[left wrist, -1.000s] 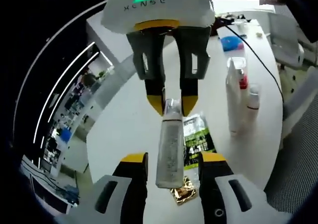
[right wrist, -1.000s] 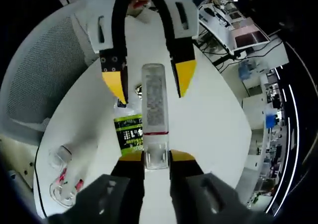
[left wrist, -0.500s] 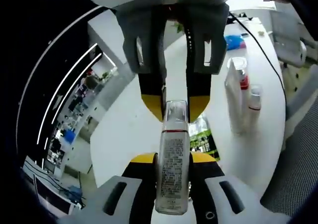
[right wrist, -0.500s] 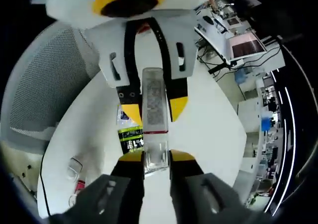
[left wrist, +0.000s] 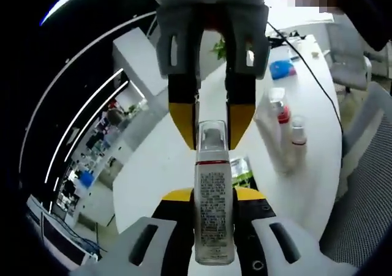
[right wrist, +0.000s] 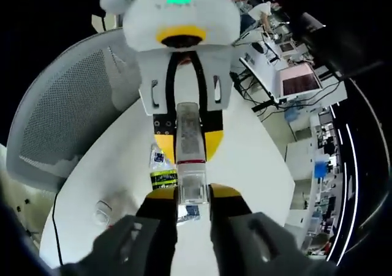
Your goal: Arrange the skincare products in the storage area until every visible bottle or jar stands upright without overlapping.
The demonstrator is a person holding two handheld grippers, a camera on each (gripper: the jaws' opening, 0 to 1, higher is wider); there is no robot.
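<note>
In the left gripper view, the left tongs (left wrist: 213,196) rise from the bottom with yellow-tipped jaws closed on the body of a clear, slim plastic bottle with a red band and a transparent cap (left wrist: 213,212). The bottle is held off the white counter (left wrist: 159,166), pointing away from the camera. Its label carries lines of small dark print, too fine to read. The right tongs (left wrist: 212,129) come in from the top and pinch the cap end of the same bottle. Under the bottle a green and black sachet (left wrist: 242,171) lies flat on the counter; its white lettering is too blurred to read. Further right, two small bottles with red parts (left wrist: 288,135) stand upright side by side, near a black cable (left wrist: 318,86).

In the right gripper view, the right tongs (right wrist: 193,193) grip the transparent cap, and the left tongs (right wrist: 185,138) clamp the bottle's far half.
</note>
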